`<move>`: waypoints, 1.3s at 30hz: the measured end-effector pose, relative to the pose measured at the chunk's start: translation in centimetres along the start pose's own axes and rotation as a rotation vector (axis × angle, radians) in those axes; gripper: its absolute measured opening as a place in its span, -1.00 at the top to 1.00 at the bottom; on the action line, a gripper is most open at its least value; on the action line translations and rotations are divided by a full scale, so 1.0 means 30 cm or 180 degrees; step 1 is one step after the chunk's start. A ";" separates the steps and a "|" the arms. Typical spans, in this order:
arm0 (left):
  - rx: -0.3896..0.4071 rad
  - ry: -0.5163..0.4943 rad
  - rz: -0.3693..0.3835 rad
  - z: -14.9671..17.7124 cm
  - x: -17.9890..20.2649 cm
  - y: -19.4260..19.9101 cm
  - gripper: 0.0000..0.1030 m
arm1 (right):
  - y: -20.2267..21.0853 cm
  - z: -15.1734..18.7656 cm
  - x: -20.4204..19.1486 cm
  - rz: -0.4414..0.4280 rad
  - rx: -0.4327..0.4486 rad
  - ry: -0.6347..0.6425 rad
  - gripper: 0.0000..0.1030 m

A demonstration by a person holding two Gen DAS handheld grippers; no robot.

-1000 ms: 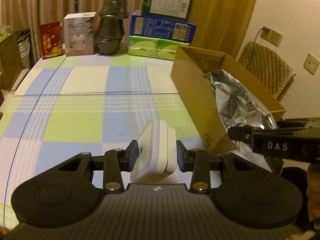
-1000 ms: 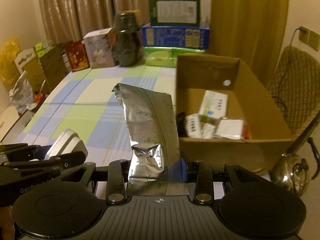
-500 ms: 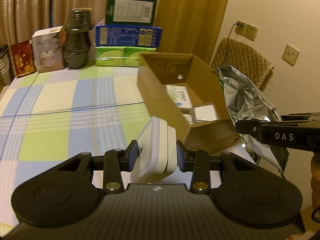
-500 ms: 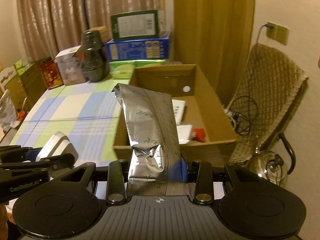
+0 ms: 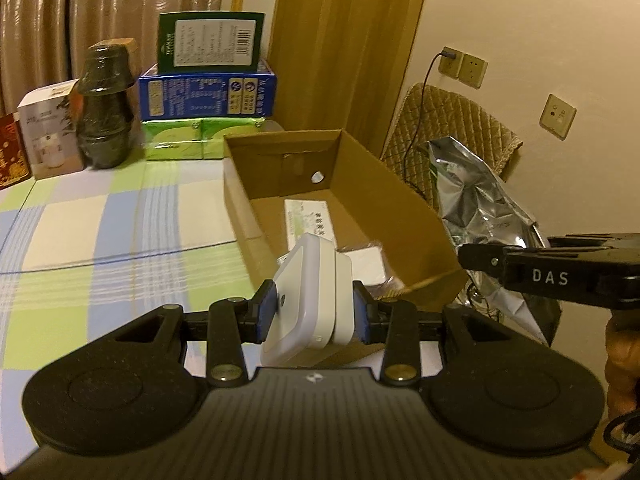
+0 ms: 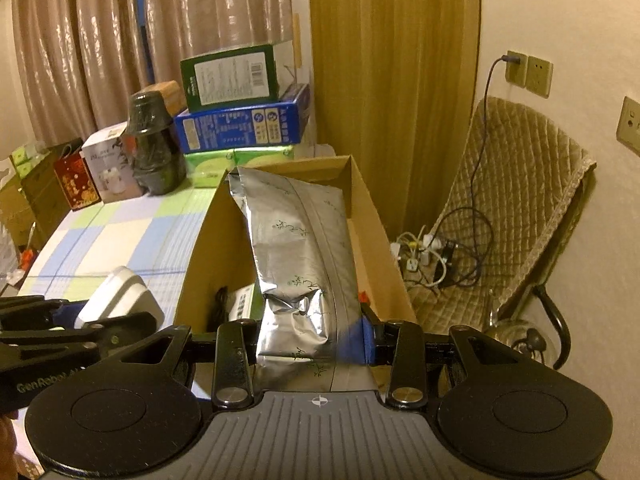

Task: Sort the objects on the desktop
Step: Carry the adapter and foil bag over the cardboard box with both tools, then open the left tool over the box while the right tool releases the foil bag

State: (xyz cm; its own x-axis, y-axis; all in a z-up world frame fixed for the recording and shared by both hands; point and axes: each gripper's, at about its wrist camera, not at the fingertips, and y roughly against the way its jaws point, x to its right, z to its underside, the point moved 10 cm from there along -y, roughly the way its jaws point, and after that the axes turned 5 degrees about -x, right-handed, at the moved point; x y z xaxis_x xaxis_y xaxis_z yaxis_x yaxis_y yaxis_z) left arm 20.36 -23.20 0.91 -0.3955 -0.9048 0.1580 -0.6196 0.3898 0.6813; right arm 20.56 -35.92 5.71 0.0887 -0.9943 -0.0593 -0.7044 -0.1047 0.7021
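Observation:
My left gripper (image 5: 314, 311) is shut on a white plastic case (image 5: 308, 300), held upright in front of the near end of an open cardboard box (image 5: 400, 204). My right gripper (image 6: 312, 338) is shut on a silver foil pouch (image 6: 296, 248) that stands up above the same cardboard box (image 6: 208, 240). In the left wrist view the foil pouch (image 5: 476, 204) shows to the right of the box, past its right wall. In the right wrist view the white case (image 6: 120, 296) shows at lower left. Small packets (image 5: 310, 220) lie on the box floor.
The checked tablecloth (image 5: 120, 216) covers the table left of the box. Stacked green and blue cartons (image 5: 208, 88), a dark jar (image 5: 106, 116) and a white carton (image 5: 48, 128) line the far edge. A padded chair (image 6: 516, 208) with cables and a kettle (image 6: 516, 340) stands right.
Both grippers have swung to the right and a little up with their loads. The box, once seen from its left side, now lies straight ahead with its inside in view.

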 end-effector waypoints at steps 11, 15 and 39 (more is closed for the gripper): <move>-0.0026 -0.0021 0.0068 -0.098 0.061 -0.090 0.34 | -0.071 -0.087 0.037 -0.0054 -0.0001 -0.0018 0.31; -0.0046 -0.0028 0.0086 -0.125 0.072 -0.125 0.34 | -0.097 -0.113 0.049 -0.0058 -0.0007 -0.0024 0.31; -0.0026 0.0069 0.0075 -0.222 -0.010 -0.289 0.13 | -0.274 -0.171 0.089 -0.0113 -0.0170 -0.0164 0.31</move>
State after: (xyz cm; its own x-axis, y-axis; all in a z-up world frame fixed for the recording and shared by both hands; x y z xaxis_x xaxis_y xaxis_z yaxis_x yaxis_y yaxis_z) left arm 30.37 -27.44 -0.30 -0.3951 -0.8989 0.1894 -0.6047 0.4097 0.6830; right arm 30.20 -37.62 3.42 0.0758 -0.9898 -0.1203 -0.6628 -0.1401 0.7356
